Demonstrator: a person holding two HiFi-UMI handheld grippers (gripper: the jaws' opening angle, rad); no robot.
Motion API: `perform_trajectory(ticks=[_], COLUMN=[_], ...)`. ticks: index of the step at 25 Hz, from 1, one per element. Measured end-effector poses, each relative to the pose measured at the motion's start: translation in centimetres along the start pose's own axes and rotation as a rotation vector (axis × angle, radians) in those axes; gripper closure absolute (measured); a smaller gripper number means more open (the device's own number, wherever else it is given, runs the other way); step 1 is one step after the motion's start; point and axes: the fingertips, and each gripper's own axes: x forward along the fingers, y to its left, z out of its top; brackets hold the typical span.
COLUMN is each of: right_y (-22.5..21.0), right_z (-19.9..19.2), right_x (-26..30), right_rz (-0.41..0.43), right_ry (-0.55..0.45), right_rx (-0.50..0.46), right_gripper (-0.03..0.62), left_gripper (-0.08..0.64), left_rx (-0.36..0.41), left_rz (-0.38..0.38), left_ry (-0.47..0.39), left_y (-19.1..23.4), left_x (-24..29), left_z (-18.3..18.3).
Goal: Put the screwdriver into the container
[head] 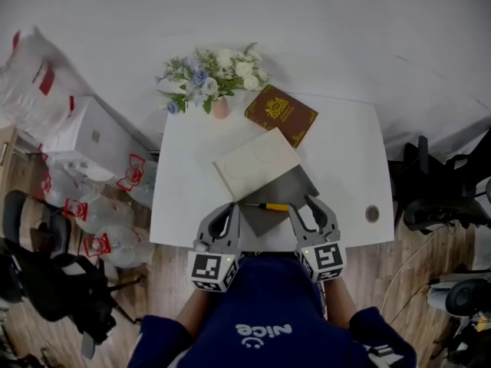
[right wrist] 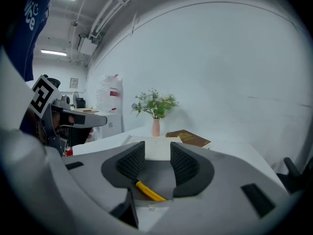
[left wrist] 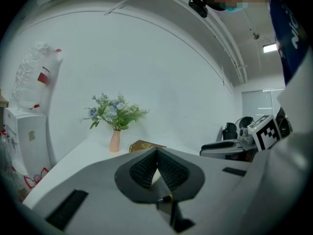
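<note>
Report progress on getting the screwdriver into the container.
Done: nothing visible yet. In hand: nothing; the left gripper is shut empty, the right gripper open near the screwdriver, which lies on the grey sheet. Left: grasp it and move it into the container, presumably the cream box.

We count two grippers: the left gripper and the right gripper. On one white tabletop we count one screwdriver, one grey container, one cream box, one brown book and one vase of flowers.
</note>
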Motion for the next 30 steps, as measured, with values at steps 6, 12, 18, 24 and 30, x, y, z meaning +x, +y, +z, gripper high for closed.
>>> perform_trajectory(ticks=[6,12,18,24,30], right_y=[0.3,0.5,0.9,1.6,1.8], right_z=[0.0,0.1,0.1,0.0,-0.2], right_x=[-1.0,-1.1,-1.4,-1.7,-2.0], right_rz=[-0.018,-0.072,-0.072,-0.055,-0.051], right_ry=[-0.012,-0.014,-0.019,-0.005,0.001], right_rx=[0.013,-0.023,-0.011,-0.033,-0.029], right_gripper=[0.424,0.532,0.557,0.571,0.571], left_gripper=[0.545,0.545,0.545,0.545,0.545], left_rx=[0.007,0.004,0.006,0.001,0.006], left_rz=[-0.02,-0.021,-0.02,-0.026,-0.033], left_ry=[-0.013,-0.016,-0.009,-0.017,-0.017], left_y=[-0.3,-0.4,-0.4,-0.6,-0.9], left_x=[-0.3,-0.9,-1.5,-2.0,-2.2], left_z=[0.1,0.1,-0.3,0.0,0.0])
